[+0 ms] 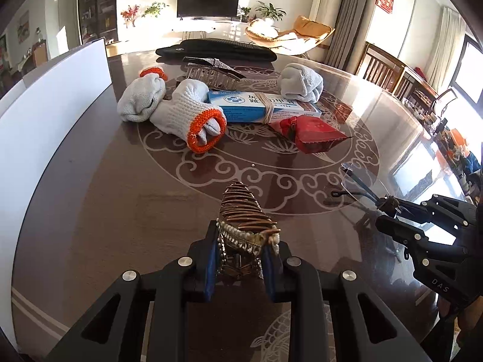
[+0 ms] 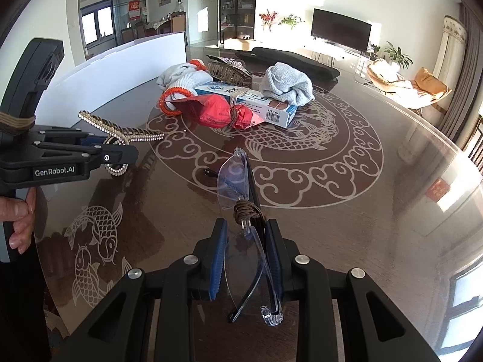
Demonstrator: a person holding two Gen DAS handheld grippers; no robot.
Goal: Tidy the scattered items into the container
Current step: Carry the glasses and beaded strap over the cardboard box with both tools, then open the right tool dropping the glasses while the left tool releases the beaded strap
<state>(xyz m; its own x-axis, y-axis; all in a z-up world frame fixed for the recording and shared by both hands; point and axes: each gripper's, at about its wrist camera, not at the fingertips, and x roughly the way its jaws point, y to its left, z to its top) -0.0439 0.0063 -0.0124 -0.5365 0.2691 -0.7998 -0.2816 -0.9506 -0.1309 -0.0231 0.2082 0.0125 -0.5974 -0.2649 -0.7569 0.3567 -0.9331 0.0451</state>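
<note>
My left gripper [image 1: 243,241] is shut on a brown hair claw [image 1: 243,211] trimmed with pearls and rhinestones, held just above the dark table. From the right wrist view the same claw [image 2: 120,134] juts out of the left gripper [image 2: 120,150] at the left. My right gripper [image 2: 246,235] is shut on folded rimless glasses [image 2: 235,178] tied with brown cord; they show again as glasses [image 1: 362,181] in the right gripper [image 1: 392,214] at the far right. A white container wall [image 1: 60,96] stands along the table's left side, also visible as the container [image 2: 120,66].
Mid-table lie white gloves with orange cuffs [image 1: 181,111], a blue-white box [image 1: 256,107] bound with a rubber band, a red packet [image 1: 311,134], a silver hair claw [image 1: 211,75], a rolled grey cloth [image 1: 302,83] and a long black item [image 1: 217,48]. A hand [image 2: 18,220] grips the left handle.
</note>
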